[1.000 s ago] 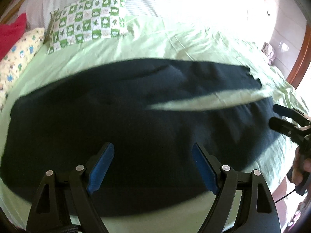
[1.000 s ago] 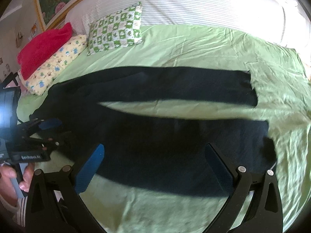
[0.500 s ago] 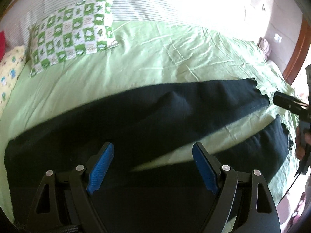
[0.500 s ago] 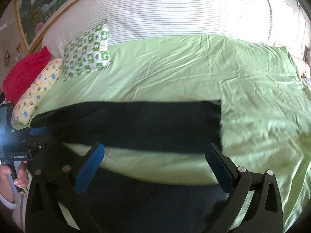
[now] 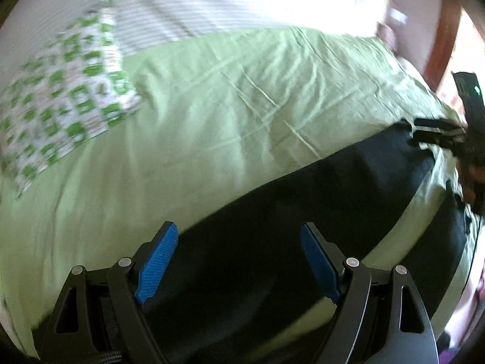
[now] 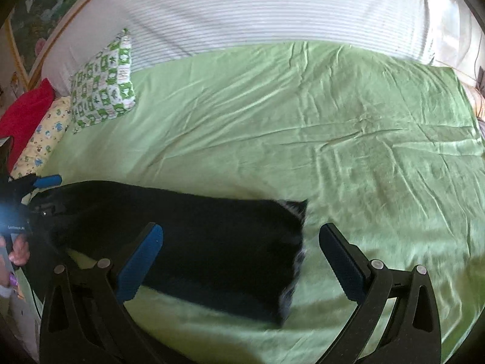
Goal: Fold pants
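Observation:
Dark navy pants (image 5: pixel 303 212) lie flat on the green bedsheet (image 5: pixel 212 106), legs running to the right. My left gripper (image 5: pixel 239 261) is open and empty above the waist end. My right gripper (image 6: pixel 239 261) is open and empty above the far leg's hem (image 6: pixel 291 230). In the left wrist view the right gripper (image 5: pixel 436 133) shows at the far leg's cuff. In the right wrist view the left gripper (image 6: pixel 36 191) shows at the waist end of the pants (image 6: pixel 182 227).
A green-and-white checked pillow (image 6: pixel 103 88), a yellow patterned pillow (image 6: pixel 42 142) and a red pillow (image 6: pixel 24 115) lie at the bed's head on the left. A striped white cover (image 6: pixel 257 12) runs along the far side. A wooden frame (image 5: pixel 442 30) stands at right.
Both grippers have moved toward the far side of the bed, so the pants now sit lower in both views. Both stay open; the pants lie as before.

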The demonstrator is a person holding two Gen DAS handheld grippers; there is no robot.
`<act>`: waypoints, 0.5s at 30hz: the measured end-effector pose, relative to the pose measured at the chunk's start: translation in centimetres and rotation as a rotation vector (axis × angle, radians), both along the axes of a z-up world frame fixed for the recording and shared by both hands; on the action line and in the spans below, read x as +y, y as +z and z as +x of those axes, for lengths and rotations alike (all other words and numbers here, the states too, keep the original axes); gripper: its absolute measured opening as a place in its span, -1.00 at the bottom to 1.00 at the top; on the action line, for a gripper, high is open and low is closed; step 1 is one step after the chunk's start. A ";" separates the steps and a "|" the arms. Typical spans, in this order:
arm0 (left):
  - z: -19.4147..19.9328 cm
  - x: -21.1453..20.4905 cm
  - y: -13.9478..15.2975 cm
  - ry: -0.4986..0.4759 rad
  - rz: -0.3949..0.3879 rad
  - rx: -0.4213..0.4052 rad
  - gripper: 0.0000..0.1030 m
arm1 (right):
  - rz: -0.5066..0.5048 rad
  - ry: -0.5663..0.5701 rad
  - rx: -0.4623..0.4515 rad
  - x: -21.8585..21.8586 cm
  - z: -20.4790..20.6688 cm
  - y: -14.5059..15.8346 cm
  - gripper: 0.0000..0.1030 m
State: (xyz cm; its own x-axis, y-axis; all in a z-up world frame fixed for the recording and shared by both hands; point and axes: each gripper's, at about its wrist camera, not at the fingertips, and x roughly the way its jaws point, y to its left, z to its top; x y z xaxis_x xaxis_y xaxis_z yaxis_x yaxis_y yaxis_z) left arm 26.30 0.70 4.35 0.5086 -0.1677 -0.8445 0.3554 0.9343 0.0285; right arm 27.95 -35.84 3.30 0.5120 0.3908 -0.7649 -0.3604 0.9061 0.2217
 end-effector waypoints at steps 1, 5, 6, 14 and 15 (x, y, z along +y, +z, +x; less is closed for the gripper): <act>0.9 0.1 -0.5 -0.013 0.013 0.013 0.62 | -0.004 0.003 0.010 0.0 0.5 -0.3 0.88; 3.5 0.3 -2.2 -0.058 0.036 0.081 0.62 | 0.003 0.029 0.063 -0.1 2.4 -1.4 0.61; 4.0 0.4 -2.6 -0.074 0.030 0.107 0.62 | 0.006 0.040 0.078 -0.1 2.9 -1.8 0.56; 5.3 -0.5 -5.3 -0.177 0.023 0.247 -0.03 | 0.045 0.060 0.115 -0.8 4.1 -2.4 -0.76; 5.1 -0.7 -5.0 -0.178 0.014 0.252 -0.37 | 0.059 0.061 0.111 -0.9 4.0 -2.2 -0.77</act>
